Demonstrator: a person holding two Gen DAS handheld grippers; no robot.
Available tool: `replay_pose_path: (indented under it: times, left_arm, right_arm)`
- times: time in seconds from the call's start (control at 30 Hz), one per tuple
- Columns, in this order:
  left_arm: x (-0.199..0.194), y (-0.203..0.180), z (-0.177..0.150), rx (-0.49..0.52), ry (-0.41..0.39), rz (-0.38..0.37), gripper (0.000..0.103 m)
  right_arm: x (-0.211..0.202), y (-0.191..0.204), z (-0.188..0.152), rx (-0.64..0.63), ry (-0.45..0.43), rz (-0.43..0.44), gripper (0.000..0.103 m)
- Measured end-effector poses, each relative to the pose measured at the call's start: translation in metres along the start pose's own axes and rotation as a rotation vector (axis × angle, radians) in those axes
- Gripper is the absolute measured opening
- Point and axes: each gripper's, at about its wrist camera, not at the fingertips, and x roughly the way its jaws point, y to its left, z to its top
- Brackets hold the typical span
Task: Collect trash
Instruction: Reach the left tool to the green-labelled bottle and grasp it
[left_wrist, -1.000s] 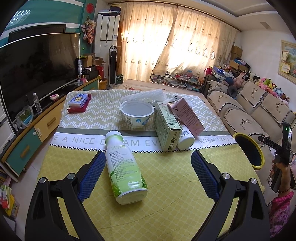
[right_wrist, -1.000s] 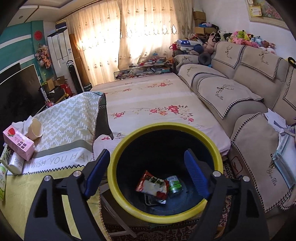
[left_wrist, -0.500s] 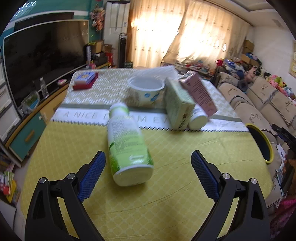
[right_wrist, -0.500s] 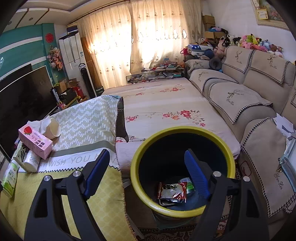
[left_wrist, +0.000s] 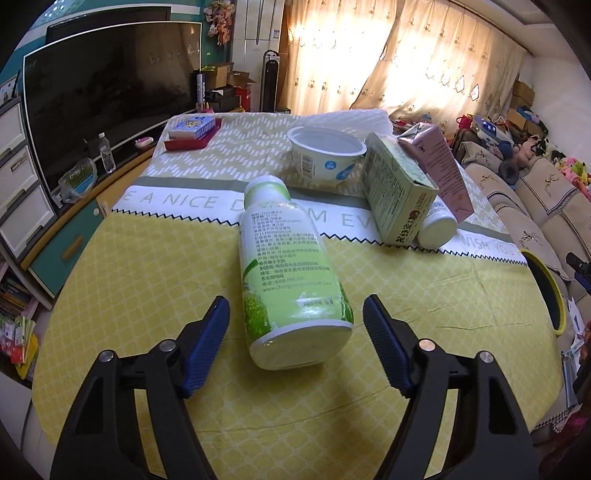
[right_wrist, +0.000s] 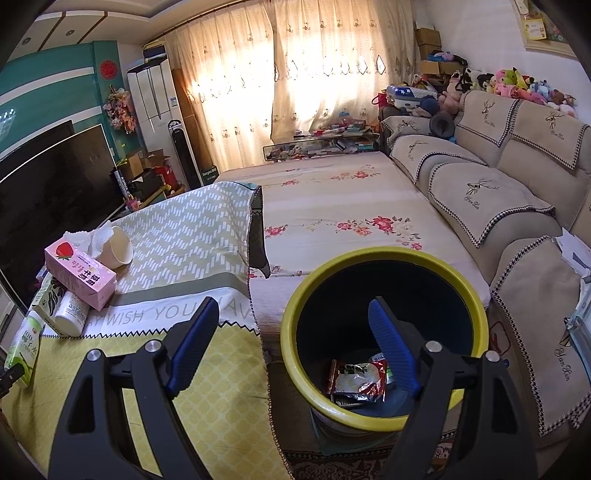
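Near the front edge of the worktop (left_wrist: 155, 280), on its yellow cloth, a green-and-white bottle (left_wrist: 291, 273) lies on its side, base toward the camera and cap pointing at the far edge. Left tool (left_wrist: 295, 314) is down low over it, blue pads either side of the bottle's base and not touching it; the jaws have just been closing in, yet a gap shows on both sides, so nothing is pinched. Further back, along the white band of the cloth, sit a white tub (left_wrist: 325, 155), a pale green carton (left_wrist: 399, 192) leaning over a small white bottle (left_wrist: 437, 229), and a pink carton (left_wrist: 439, 166) propped on top of them. Over at the far left corner there's a blue box on a red tray (left_wrist: 192, 129). Off the right edge of the worktop stands the yellow-rimmed bin (right_wrist: 384, 258), with a red snack wrapper (right_wrist: 356, 380) and other scraps lying at the bottom. Right tool (right_wrist: 291, 325) hangs above the bin's near rim, jaws spread wide and empty, one finger over the worktop's corner, the other over the bin's dark inside.
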Motion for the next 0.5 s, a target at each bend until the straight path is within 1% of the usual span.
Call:
replay_pose_path:
  times: [0.33, 0.5]
  left_arm:
    - [0.0016, -0.0013, -0.0034, 0.005, -0.006, 0.008, 0.058]
    - [0.0047, -0.0026, -0.0041, 0.020, 0.003, 0.017, 0.057]
  right_arm:
    - [0.0015, 0.0021, -0.0009, -0.004, 0.005, 0.008, 0.079]
    - [0.0008, 0.0036, -0.0008, -0.004, 0.004, 0.012, 0.079]
